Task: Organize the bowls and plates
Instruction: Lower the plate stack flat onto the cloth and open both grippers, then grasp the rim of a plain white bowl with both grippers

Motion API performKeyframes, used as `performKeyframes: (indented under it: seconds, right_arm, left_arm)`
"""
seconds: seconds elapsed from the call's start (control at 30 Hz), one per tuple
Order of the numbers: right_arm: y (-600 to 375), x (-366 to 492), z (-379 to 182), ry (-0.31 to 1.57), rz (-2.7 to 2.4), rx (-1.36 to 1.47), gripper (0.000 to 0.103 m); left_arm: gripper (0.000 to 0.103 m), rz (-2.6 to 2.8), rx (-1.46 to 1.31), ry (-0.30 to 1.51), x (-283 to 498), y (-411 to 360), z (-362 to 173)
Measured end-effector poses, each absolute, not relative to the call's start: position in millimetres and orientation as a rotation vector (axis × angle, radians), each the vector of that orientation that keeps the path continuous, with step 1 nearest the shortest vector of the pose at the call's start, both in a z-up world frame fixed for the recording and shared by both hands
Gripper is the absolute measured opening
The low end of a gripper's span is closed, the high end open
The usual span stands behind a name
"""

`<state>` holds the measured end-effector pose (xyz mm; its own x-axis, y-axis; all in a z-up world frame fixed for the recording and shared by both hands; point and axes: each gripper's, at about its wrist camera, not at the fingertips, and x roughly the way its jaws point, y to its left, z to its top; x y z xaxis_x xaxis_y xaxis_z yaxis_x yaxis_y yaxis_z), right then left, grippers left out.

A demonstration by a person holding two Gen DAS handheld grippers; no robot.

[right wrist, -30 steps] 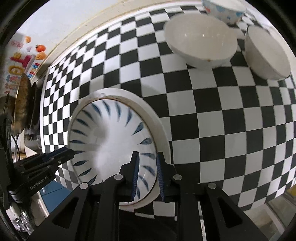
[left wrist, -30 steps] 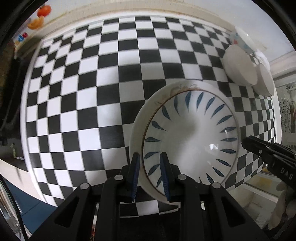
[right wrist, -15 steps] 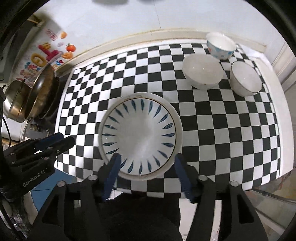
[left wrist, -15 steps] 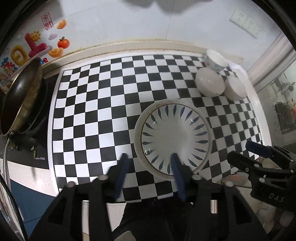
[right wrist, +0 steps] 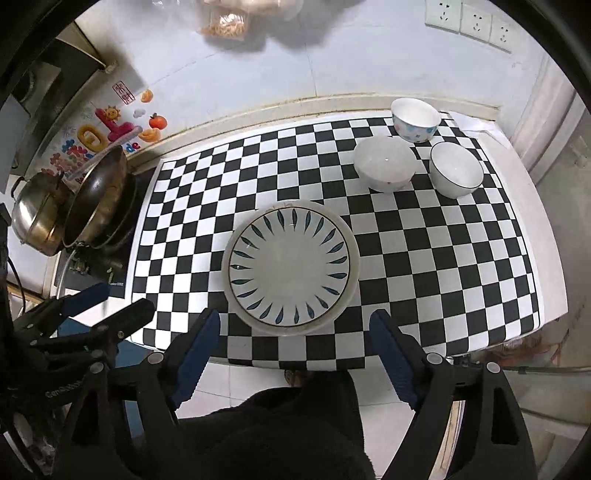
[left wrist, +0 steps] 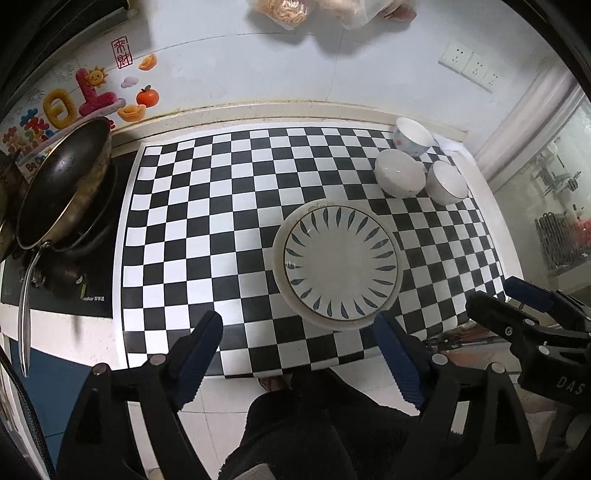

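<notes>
A white plate with blue leaf marks (left wrist: 340, 264) (right wrist: 290, 264) lies stacked on a larger plain white plate (left wrist: 280, 280) (right wrist: 352, 266) near the front of the checkered counter. Three bowls stand at the back right: a plain white bowl (left wrist: 399, 177) (right wrist: 384, 168), a dark-rimmed white bowl (left wrist: 445, 182) (right wrist: 456, 173) and a blue-spotted bowl (left wrist: 412, 142) (right wrist: 415, 123). My left gripper (left wrist: 299, 354) and my right gripper (right wrist: 293, 350) are both open and empty, held above and in front of the counter edge, apart from the plates.
A dark wok (left wrist: 62, 184) (right wrist: 96, 206) sits on a stove at the left, with a steel pot (right wrist: 35, 214) beside it. The checkered counter (left wrist: 207, 206) (right wrist: 461, 266) ends at a front edge with floor below. Wall sockets (right wrist: 469, 18) are at the back right.
Both grippers let go of the leaf plate, opened wide and pulled back and up from the counter. The plate stays stacked on the larger plate.
</notes>
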<state>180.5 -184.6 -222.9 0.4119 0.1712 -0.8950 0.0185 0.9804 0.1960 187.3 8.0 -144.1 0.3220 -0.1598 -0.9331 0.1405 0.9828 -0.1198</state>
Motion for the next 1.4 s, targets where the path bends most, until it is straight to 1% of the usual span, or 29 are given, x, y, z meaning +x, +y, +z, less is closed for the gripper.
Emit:
performKeyframes:
  seconds: [0.2,0.4,0.53,0.63,0.7,0.8,1.0,1.1,1.17,1.2,1.23,1.27,1.3,1.33,1.37,1.4]
  right_arm:
    - [-182,171,-210,1.125,0.123,0.202,0.086]
    - [-203,187,-203,1.081,0.169,0.261,0.086]
    - [-239,218,-207,1.069,0.159,0.297,0.086]
    - [-281,257,-215,1.072,0.139,0.339,0.086]
    - [-311,289,-225,1.081,0.136,0.365,0.086]
    - [-346,341,-249,1.137,0.136,0.382,0.086]
    - [-388,459,-315,1.304,0.187,0.337,0.085]
    - [-387,504,-349,1.388,0.23,0.276,0.081]
    - [-385,525,-369,1.438,0.244,0.24,0.073]
    - [-383,537,-381,1.469,0.255,0.218,0.07]
    - [-382,543,-390,1.486,0.262,0.205,0.065]
    - [-381,551,-399,1.507,0.27,0.189,0.06]
    - [-381,555,-406,1.522,0.275,0.179,0.057]
    - [-379,562,-414,1.543,0.284,0.162,0.051]
    - [-378,566,-420,1.557,0.293,0.151,0.042]
    - [-377,567,-425,1.566,0.305,0.146,0.036]
  left_arm:
    - [0.084,-0.193,-0.006,1.199,181,5,-130]
    - [0.084,-0.196,-0.002,1.174,201,-12,-126]
    - [0.084,-0.193,-0.002,1.16,236,-36,-128]
    - [0.084,-0.185,-0.018,1.164,272,-59,-135]
    - [0.084,-0.174,-0.036,1.179,295,-73,-142]
    - [0.084,-0.188,-0.078,1.265,345,-103,-173]
    - [0.083,-0.191,-0.149,1.455,420,-153,-252]
    - [0.075,-0.168,-0.196,1.536,443,-168,-291]
    - [0.063,-0.157,-0.226,1.578,452,-175,-311]
    - [0.06,-0.154,-0.231,1.591,455,-179,-319]
    - [0.055,-0.155,-0.234,1.606,459,-183,-327]
    - [0.046,-0.152,-0.232,1.62,460,-187,-334]
    - [0.041,-0.152,-0.231,1.63,464,-190,-339]
    - [0.032,-0.155,-0.236,1.643,465,-192,-345]
    - [0.025,-0.155,-0.249,1.66,466,-194,-352]
    - [0.024,-0.157,-0.262,1.665,467,-195,-356]
